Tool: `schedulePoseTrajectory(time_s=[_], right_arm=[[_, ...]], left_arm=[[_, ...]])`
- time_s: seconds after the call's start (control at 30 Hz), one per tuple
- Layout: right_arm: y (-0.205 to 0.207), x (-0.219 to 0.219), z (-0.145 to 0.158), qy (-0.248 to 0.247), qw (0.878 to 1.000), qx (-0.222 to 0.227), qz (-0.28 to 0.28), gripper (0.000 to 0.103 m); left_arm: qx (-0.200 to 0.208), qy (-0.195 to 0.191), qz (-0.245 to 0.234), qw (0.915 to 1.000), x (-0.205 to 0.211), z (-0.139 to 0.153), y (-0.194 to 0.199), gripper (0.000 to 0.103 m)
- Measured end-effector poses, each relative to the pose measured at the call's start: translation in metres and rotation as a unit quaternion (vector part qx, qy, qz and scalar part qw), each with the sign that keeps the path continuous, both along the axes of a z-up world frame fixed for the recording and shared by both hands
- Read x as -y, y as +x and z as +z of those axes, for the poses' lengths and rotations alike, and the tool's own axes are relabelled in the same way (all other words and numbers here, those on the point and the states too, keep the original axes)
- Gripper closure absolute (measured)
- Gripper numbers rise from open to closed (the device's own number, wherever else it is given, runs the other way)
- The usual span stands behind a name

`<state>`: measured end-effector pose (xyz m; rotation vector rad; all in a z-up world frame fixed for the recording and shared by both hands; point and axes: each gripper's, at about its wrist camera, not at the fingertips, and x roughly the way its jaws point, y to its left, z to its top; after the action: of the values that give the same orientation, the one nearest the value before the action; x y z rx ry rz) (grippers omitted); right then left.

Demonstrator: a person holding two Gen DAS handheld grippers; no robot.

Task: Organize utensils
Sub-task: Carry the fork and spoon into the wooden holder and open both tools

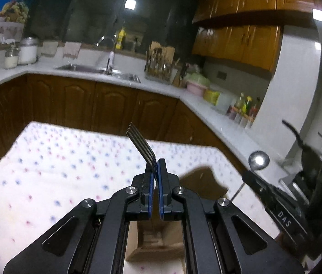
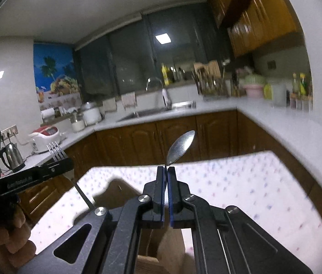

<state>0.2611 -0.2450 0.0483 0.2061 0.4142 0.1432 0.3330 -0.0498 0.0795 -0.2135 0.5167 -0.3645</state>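
My left gripper (image 1: 155, 162) is shut on a metal fork (image 1: 140, 143), whose tines stick up and to the left above the dotted tablecloth (image 1: 58, 164). My right gripper (image 2: 166, 168) is shut on a metal spoon (image 2: 180, 146), bowl pointing up and right. In the left wrist view the right gripper (image 1: 248, 175) shows at the right edge with the spoon's bowl (image 1: 258, 160) above it. In the right wrist view the left gripper (image 2: 66, 159) shows at the left with the fork (image 2: 57, 151), its handle hanging below. A wooden box (image 2: 167, 246) lies under both grippers, mostly hidden.
A white counter (image 1: 195, 96) runs around the room with a sink (image 1: 101, 70), a utensil rack (image 1: 161, 66), jars, bottles and a rice cooker (image 2: 46, 137). A kettle (image 2: 12, 155) stands at the left. A person's hand (image 2: 12, 242) grips the left tool. Brown cabinets sit below the counter.
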Motion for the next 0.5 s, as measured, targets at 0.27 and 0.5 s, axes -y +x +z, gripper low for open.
schedulePoseTrajectory(time_s=[0.27, 0.5], right_arm=[[0.01, 0.001, -0.028, 0.005, 0.998, -0.049, 0.023, 0.101], [0.009, 0.004, -0.028, 0.017, 0.998, -0.055, 0.024, 0.101]], left_arm=[[-0.03, 0.013, -0.004, 0.9995, 0.01, -0.03, -0.001, 0.1], [-0.036, 0.015, -0.005, 0.9992, 0.011, -0.029, -0.001, 0.1]])
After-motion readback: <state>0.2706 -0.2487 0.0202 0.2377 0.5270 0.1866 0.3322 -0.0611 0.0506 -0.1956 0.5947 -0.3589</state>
